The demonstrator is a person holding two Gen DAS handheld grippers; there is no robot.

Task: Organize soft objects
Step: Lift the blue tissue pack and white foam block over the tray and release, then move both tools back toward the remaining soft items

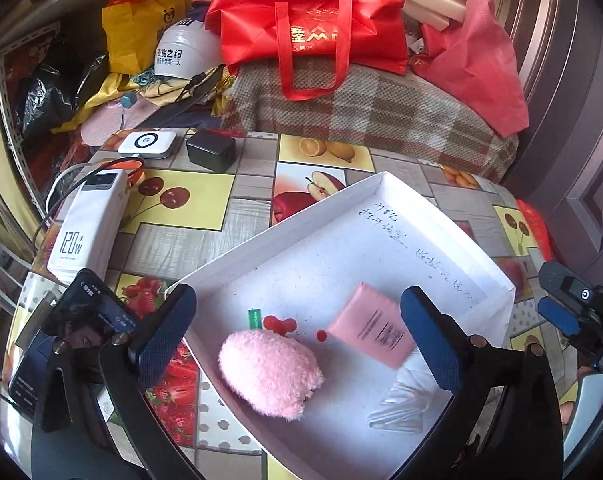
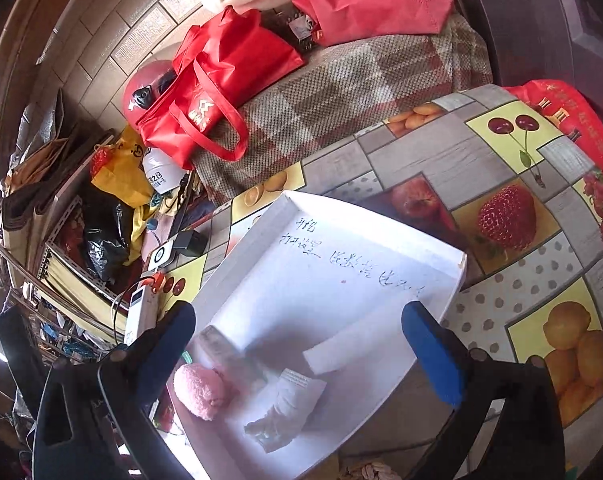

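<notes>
A white shallow box (image 1: 285, 224) with handwriting on its floor lies on the fruit-print table. Inside it are a pink plush toy (image 1: 269, 376) with red cherries and a green tag, a pink tissue pack (image 1: 371, 330) and a clear plastic-wrapped white item (image 1: 405, 400). My left gripper (image 1: 297, 344) is open above the box, its fingers on either side of the plush and the pink pack, touching neither. My right gripper (image 2: 301, 360) is open and empty over the same box (image 2: 457, 276). There the plush (image 2: 201, 390) lies at lower left and the wrapped item (image 2: 289, 404) beside it.
A phone (image 1: 69, 340), a white power bank (image 1: 87, 224), a white charger pad (image 1: 147, 144) and a black box (image 1: 211, 150) lie on the table's left side. Behind the table are a plaid blanket (image 1: 361, 108), a red bag (image 1: 313, 28) and helmets. The right gripper's body (image 1: 573, 312) shows at right.
</notes>
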